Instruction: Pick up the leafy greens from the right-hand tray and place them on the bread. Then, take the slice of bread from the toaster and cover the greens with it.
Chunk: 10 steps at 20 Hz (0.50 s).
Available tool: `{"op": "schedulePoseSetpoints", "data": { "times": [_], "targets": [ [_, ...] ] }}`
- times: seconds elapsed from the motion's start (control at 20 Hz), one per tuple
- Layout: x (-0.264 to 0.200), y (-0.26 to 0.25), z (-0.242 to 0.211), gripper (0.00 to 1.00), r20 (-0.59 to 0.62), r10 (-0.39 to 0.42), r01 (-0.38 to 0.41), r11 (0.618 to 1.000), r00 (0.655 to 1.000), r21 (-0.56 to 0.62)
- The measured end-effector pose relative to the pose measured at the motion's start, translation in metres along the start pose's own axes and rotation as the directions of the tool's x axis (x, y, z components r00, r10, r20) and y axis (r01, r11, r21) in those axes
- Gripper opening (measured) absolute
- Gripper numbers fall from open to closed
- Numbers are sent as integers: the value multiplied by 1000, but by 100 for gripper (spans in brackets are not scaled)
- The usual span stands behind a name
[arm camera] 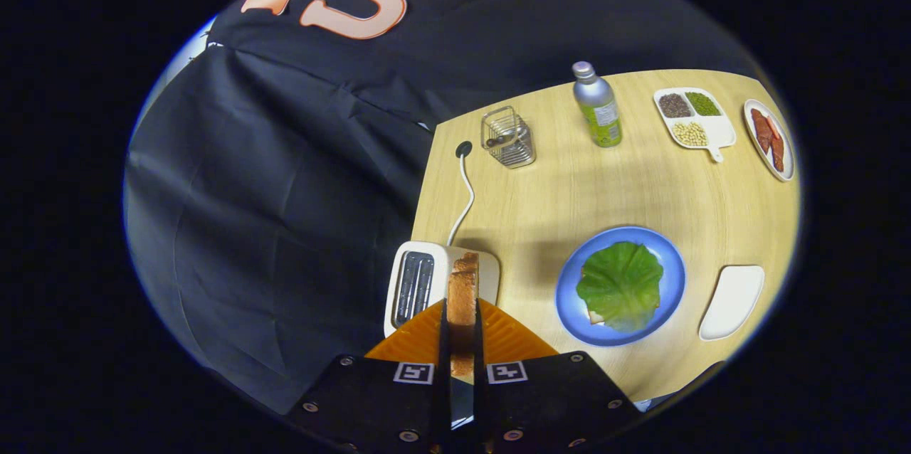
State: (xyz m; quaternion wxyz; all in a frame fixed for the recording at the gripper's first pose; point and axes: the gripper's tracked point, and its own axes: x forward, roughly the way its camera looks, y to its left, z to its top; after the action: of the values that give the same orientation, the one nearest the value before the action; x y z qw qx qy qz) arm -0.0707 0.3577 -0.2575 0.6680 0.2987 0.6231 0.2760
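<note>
My gripper [462,312] is shut on a slice of bread [463,283], held edge-on between both fingers and lifted above the white toaster [420,283]. To the right of the fingers lies a blue plate [672,276] with the leafy greens [620,284] spread over a lower slice of bread [593,315], of which only a corner peeks out. An empty white tray [733,301] sits to the right of the plate.
The toaster's white cord [466,198] runs to a hole in the wooden table [569,191]. Beyond stand a wire rack [507,137], a bottle [598,105], a divided dish of beans [692,116] and a plate of meat slices [770,139].
</note>
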Motion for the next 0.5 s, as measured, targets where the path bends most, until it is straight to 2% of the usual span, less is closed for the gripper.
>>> {"op": "schedulePoseSetpoints", "data": {
  "times": [0.5],
  "targets": [
    [1,-74,-13,13,-22,1,0,1000,1000,23]
  ]
}}
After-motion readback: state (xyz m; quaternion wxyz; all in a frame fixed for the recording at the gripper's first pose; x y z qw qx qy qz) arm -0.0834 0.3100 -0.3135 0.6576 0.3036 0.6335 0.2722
